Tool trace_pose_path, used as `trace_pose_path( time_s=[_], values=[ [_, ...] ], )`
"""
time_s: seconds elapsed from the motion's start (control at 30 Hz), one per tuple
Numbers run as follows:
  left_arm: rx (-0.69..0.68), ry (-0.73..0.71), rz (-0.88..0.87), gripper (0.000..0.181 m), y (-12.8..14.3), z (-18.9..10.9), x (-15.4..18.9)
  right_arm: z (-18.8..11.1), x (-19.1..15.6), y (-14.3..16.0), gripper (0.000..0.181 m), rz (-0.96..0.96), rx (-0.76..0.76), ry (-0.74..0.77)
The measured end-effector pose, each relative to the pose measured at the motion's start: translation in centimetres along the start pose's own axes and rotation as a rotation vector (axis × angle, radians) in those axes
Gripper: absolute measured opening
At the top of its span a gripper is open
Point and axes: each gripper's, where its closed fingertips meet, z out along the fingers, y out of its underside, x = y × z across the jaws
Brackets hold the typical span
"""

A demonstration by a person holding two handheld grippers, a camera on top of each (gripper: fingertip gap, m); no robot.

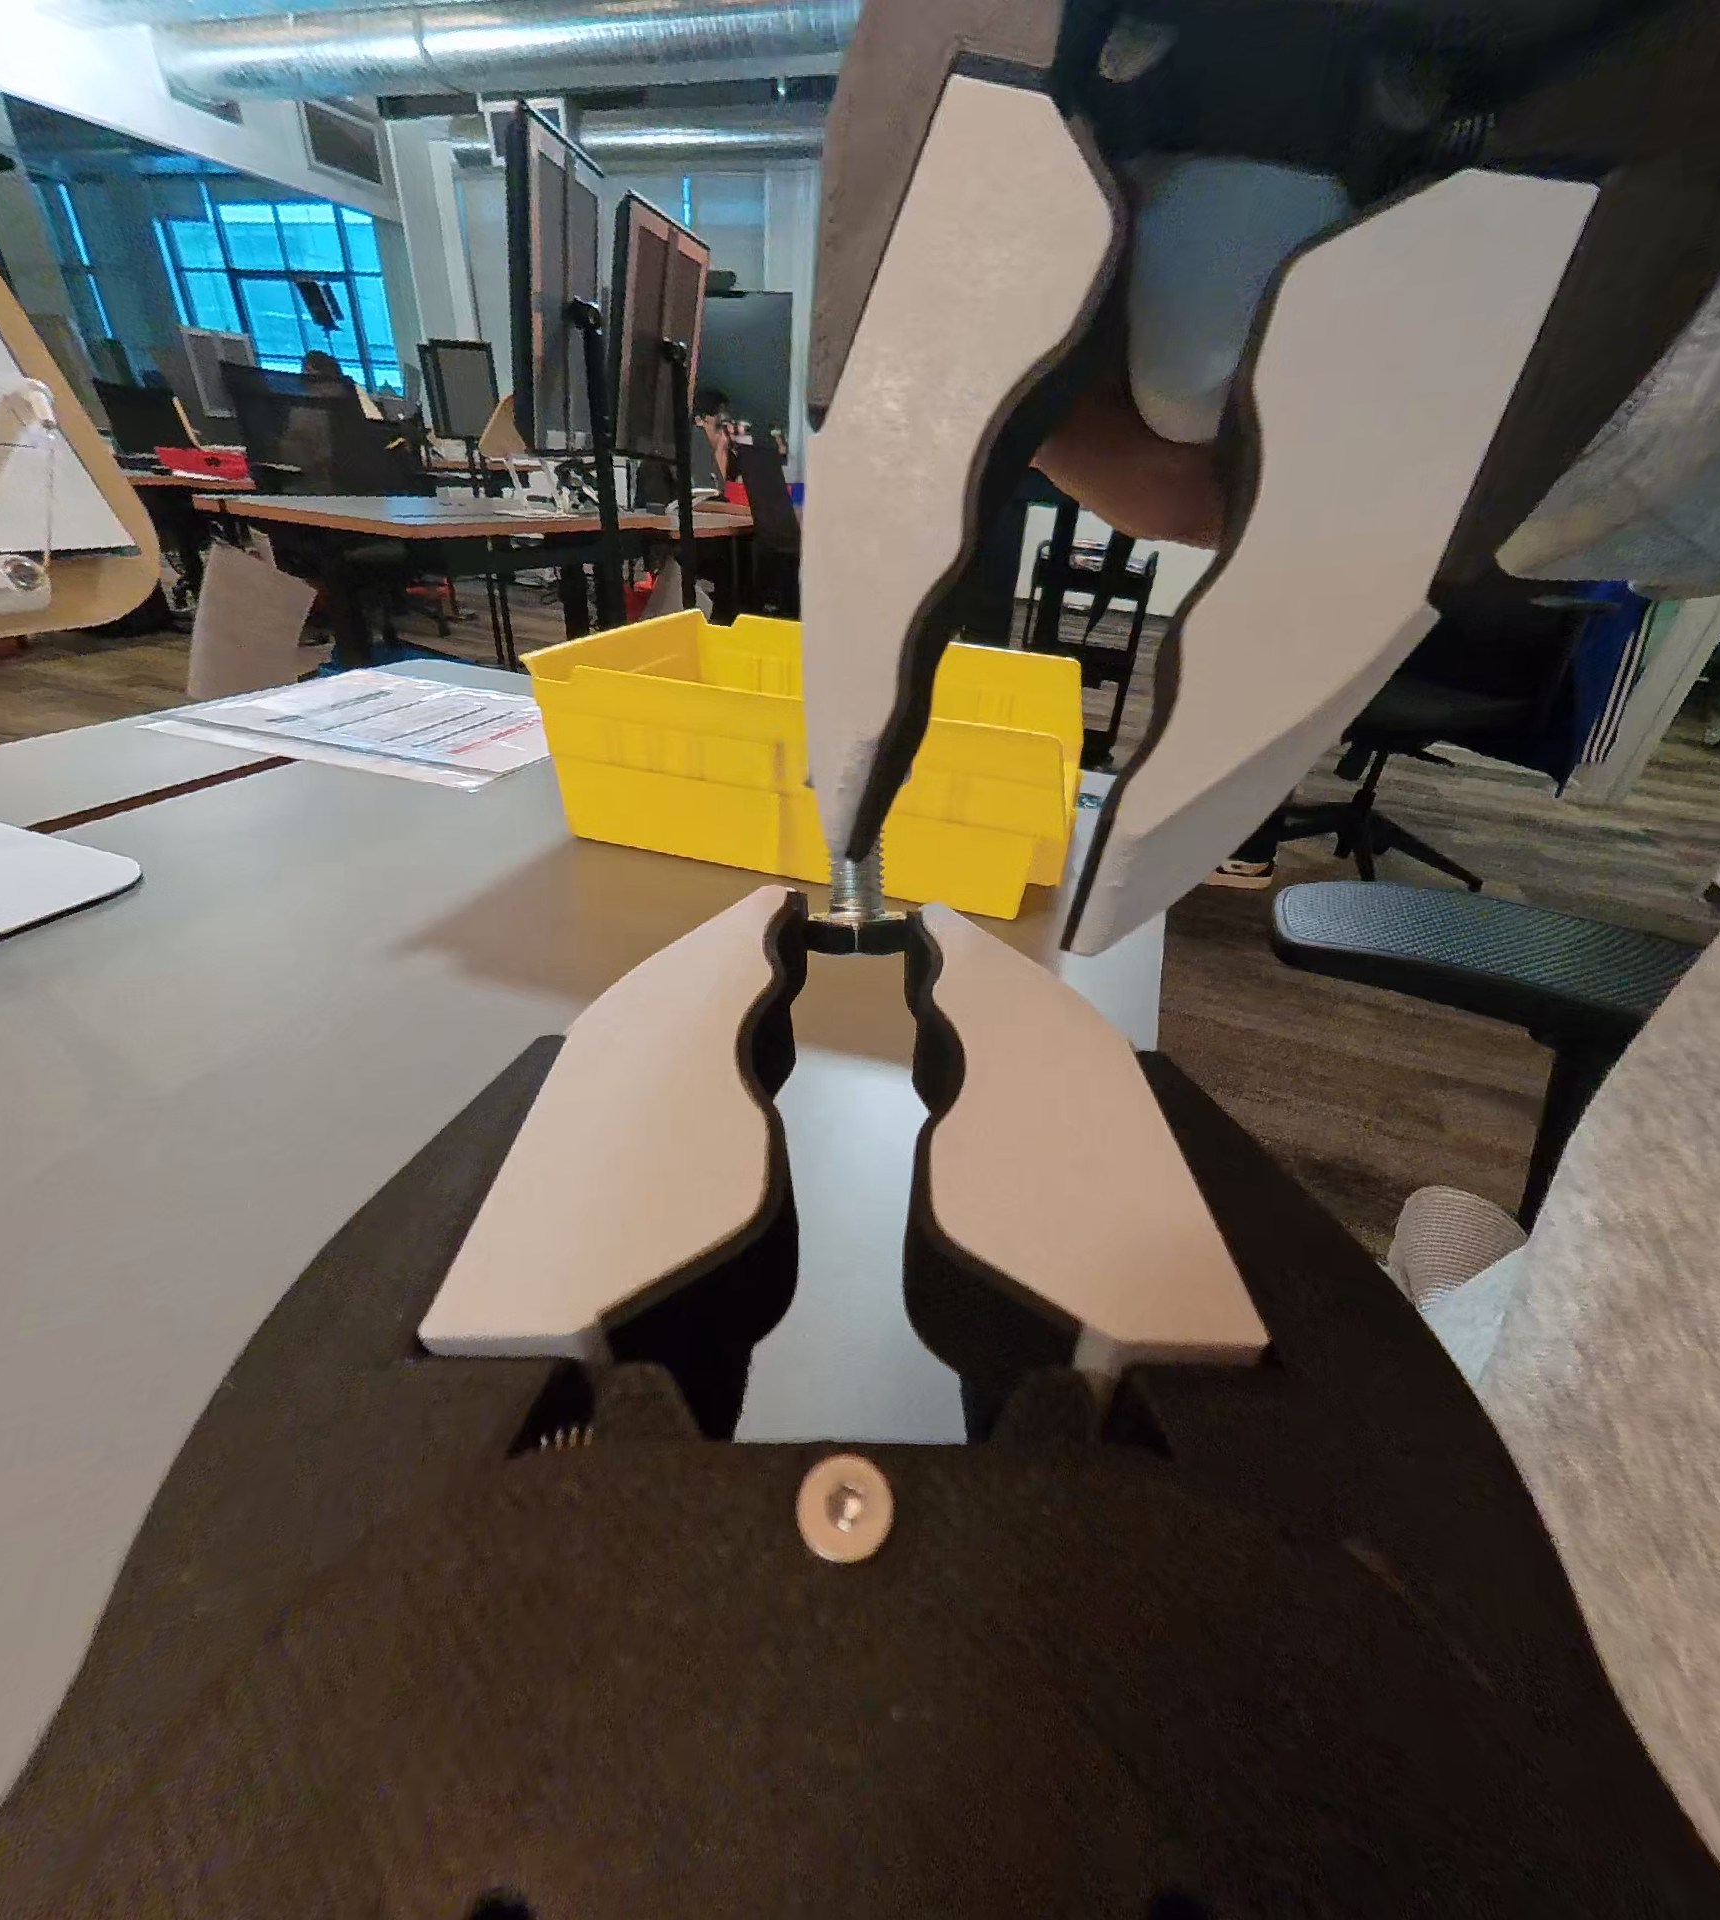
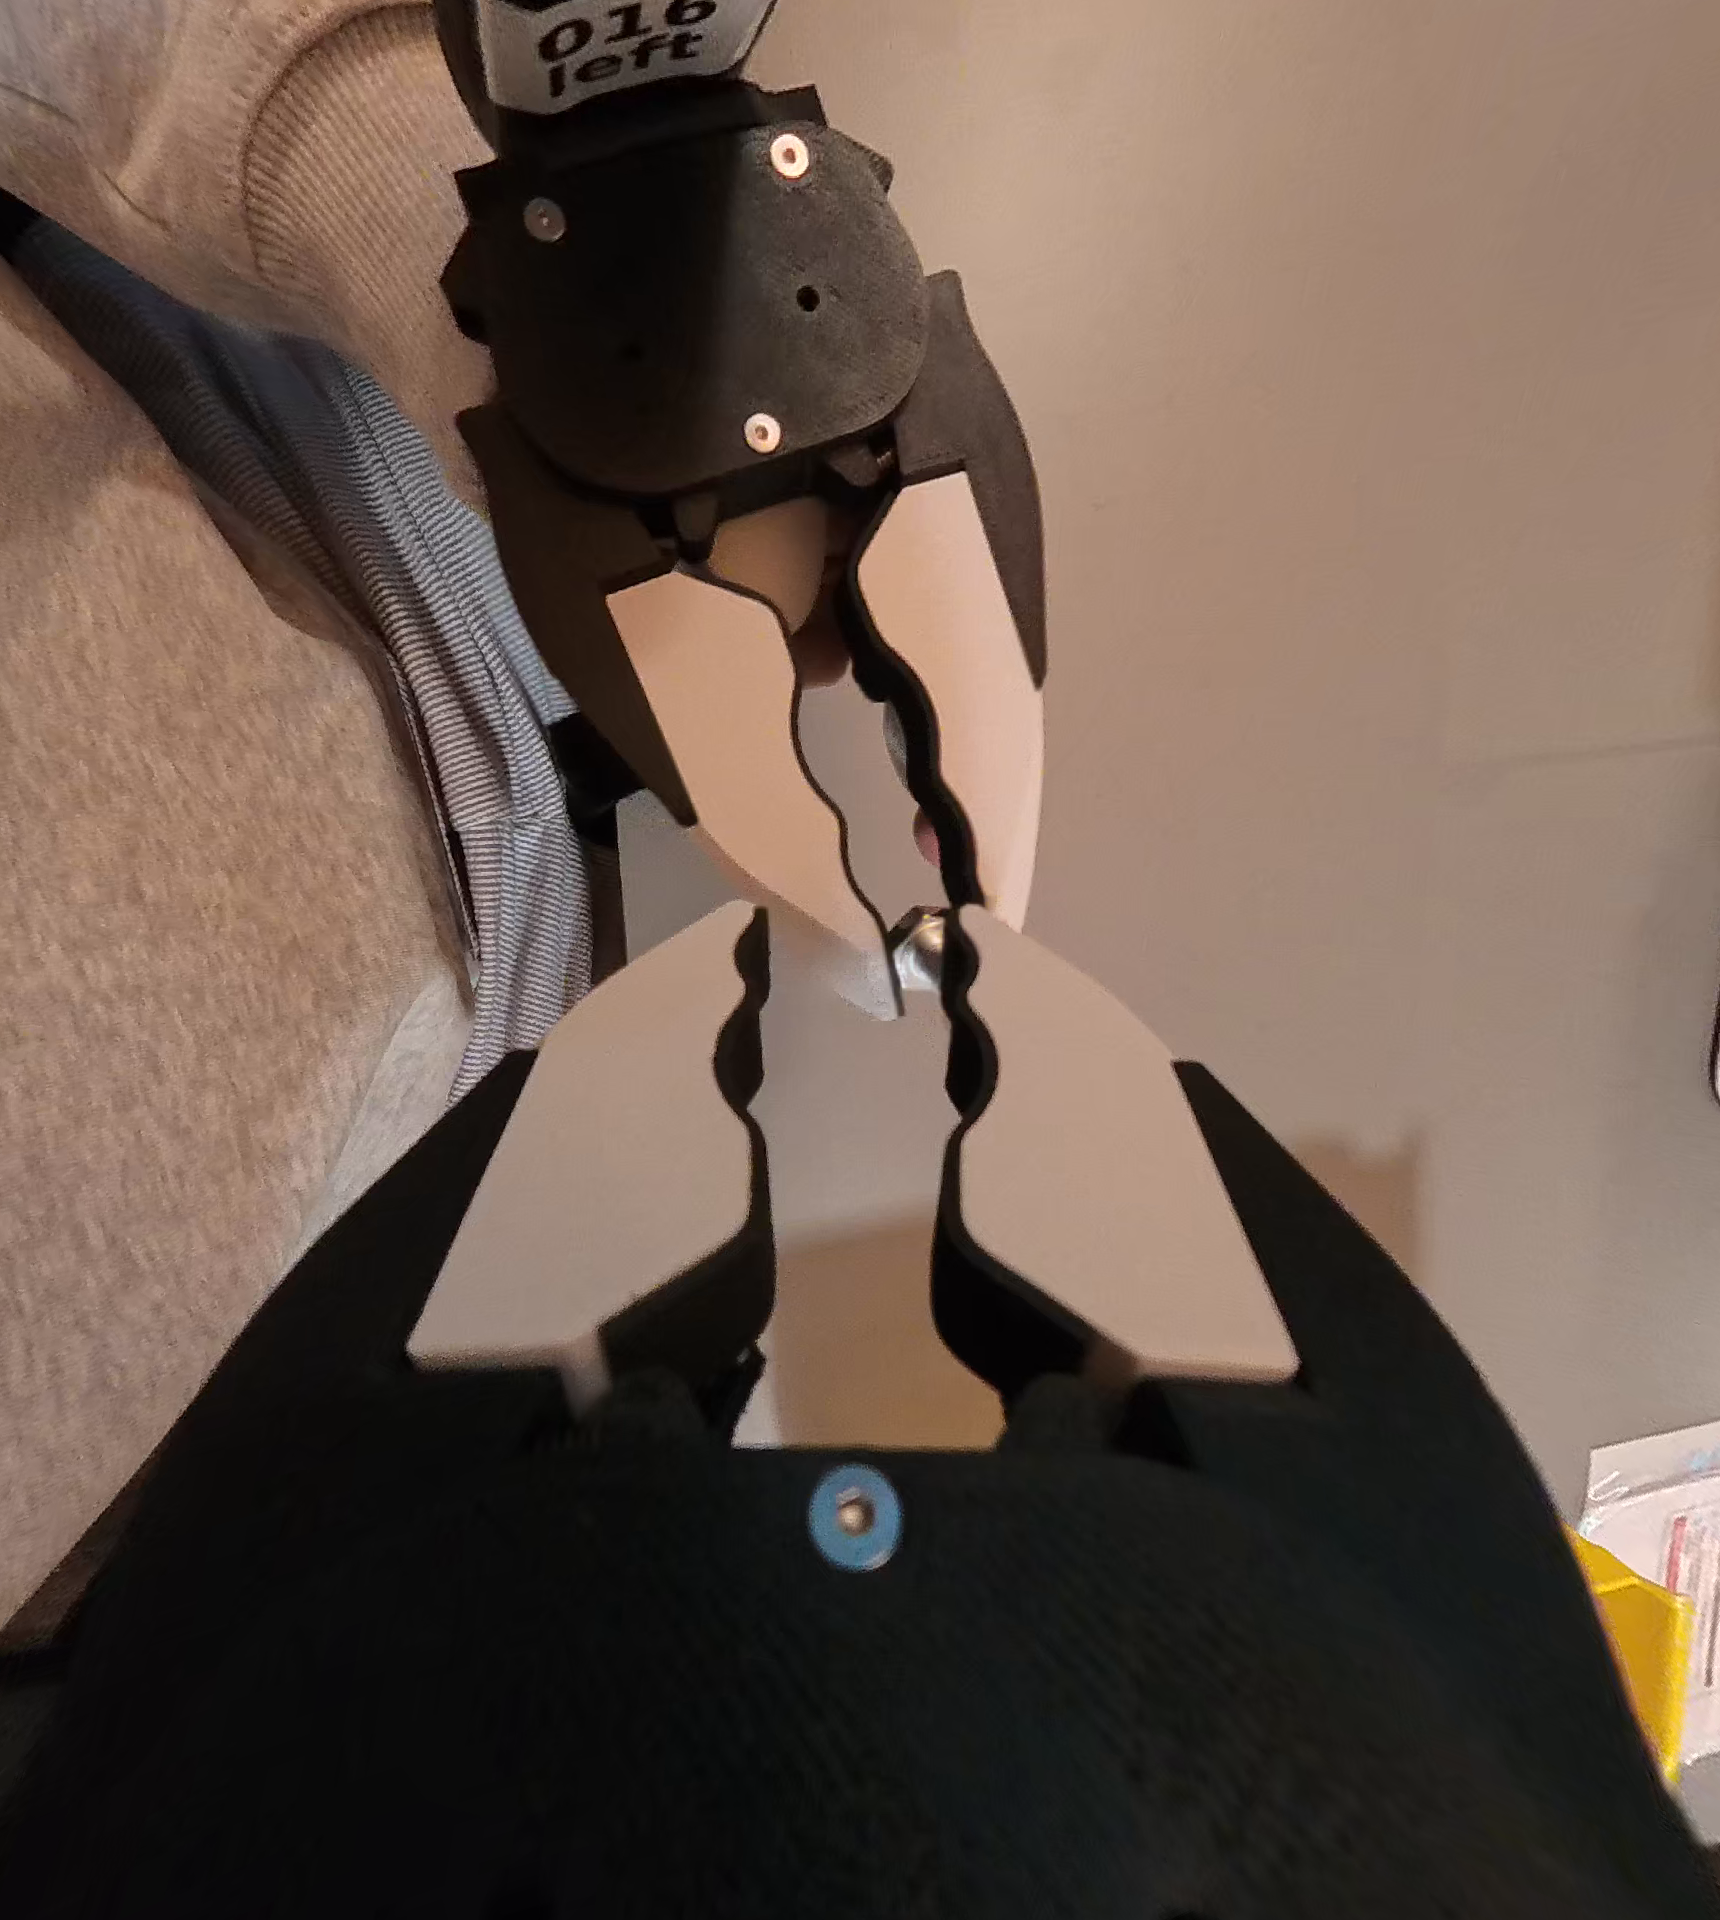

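1. Two hand-held grippers are meeting above a grey table (image 1: 212, 987), the left gripper (image 1: 856, 920) reaching forward and level, the right gripper (image 1: 960, 883) coming down from above.
2. The left gripper is pinching a small silver bolt (image 1: 854, 896) by its dark hex head between its fingertips, with the threaded shank standing upright above the tips.
3. The right gripper is standing with its jaws spread wide; one of its fingers (image 1: 866, 769) is touching the top of the bolt's thread, while the other finger is hanging well off to the side.
4. In the right wrist view, the right gripper (image 2: 861, 925) is looking down on the left gripper (image 2: 923, 935), and the bolt (image 2: 916, 948) is showing as a small shiny piece at the tips where the two meet.
5. A yellow bin (image 1: 690, 748) is sitting on the table just behind the bolt, with a printed sheet in a clear sleeve (image 1: 368, 722) lying to its left.
6. A grey knit sleeve (image 2: 108, 831) is filling the left of the right wrist view.
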Motion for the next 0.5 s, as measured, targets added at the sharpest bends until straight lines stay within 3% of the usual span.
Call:
trace_pose_path(
  time_s=[0.5],
  values=[
    [0.038, -0.001, 0.035, 0.019, -0.6, -0.2, 0.2, -2.6, 2.2, 0.4, 0.023, 0.11, 0.056, 0.065]
  ],
)
